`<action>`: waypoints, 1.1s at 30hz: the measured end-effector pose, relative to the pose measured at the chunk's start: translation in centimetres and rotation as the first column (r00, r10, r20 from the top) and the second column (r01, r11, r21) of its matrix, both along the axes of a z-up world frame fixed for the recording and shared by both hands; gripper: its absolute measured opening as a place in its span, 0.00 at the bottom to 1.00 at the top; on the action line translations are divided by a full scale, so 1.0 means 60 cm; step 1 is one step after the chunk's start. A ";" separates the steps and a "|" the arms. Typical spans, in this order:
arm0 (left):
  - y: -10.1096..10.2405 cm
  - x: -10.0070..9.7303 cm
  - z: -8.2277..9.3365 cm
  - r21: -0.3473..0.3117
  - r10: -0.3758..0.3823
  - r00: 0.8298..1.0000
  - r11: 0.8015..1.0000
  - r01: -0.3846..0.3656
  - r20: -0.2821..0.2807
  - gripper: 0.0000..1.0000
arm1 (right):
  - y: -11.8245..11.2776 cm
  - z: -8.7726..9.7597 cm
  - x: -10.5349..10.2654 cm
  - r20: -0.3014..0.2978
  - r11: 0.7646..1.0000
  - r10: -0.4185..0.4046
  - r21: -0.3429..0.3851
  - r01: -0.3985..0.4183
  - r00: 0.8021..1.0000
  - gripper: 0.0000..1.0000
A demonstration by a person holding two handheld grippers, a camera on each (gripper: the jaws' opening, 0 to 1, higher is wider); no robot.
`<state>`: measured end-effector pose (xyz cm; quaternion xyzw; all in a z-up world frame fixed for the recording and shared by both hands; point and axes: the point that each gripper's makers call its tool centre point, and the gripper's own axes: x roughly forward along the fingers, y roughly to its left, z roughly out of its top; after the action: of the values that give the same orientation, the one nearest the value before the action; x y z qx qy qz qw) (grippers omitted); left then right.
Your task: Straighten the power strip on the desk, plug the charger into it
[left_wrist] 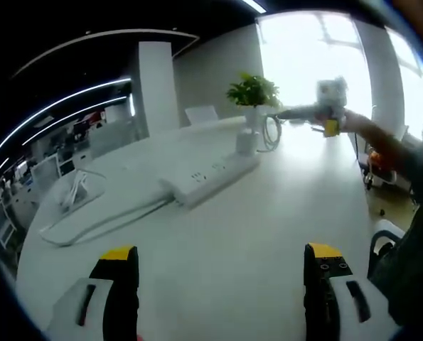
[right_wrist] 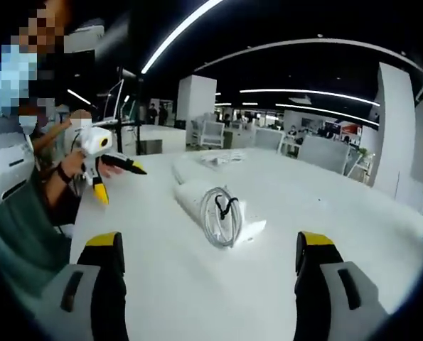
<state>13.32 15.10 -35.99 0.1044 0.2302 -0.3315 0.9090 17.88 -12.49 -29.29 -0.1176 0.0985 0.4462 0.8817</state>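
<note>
Left claw agape, power strip diagonal

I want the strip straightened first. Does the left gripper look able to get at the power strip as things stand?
Probably yes. The left gripper is open, and only bare desk lies between its jaws and the power strip. The charger sits at the strip's far end, out of the way.

1. A wide white tabletop stretches through an open office; a bright window glares behind it.
2. A white square pillar stands beyond; a potted plant sits at the far edge.
3. Long ceiling light strips curve across a dark ceiling; desks and what seem to be chairs fill the blurred distance.
</note>
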 end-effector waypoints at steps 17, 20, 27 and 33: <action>0.015 0.001 0.001 0.002 0.024 1.000 1.000 -0.024 0.003 1.00 | -0.041 -0.025 -0.004 0.013 0.989 -0.132 0.076 0.130 0.991 0.99; 0.016 0.002 0.000 -0.001 0.027 1.000 1.000 -0.027 0.003 1.00 | -0.047 -0.029 -0.005 0.013 0.986 -0.148 0.079 0.146 0.989 0.99; 0.018 0.002 -0.004 -0.001 0.031 1.000 1.000 -0.031 -0.001 1.00 | -0.051 -0.033 -0.008 0.008 0.981 -0.167 0.097 0.166 0.986 0.99; 0.022 0.003 -0.005 -0.003 0.039 0.999 0.999 -0.039 -0.002 1.00 | -0.057 -0.038 -0.008 0.003 0.977 -0.187 0.109 0.186 0.982 0.98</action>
<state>13.49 16.42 -36.31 0.0981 0.2327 -0.3139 0.9153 17.40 -15.93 -31.57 -0.0628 0.0791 0.3654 0.9254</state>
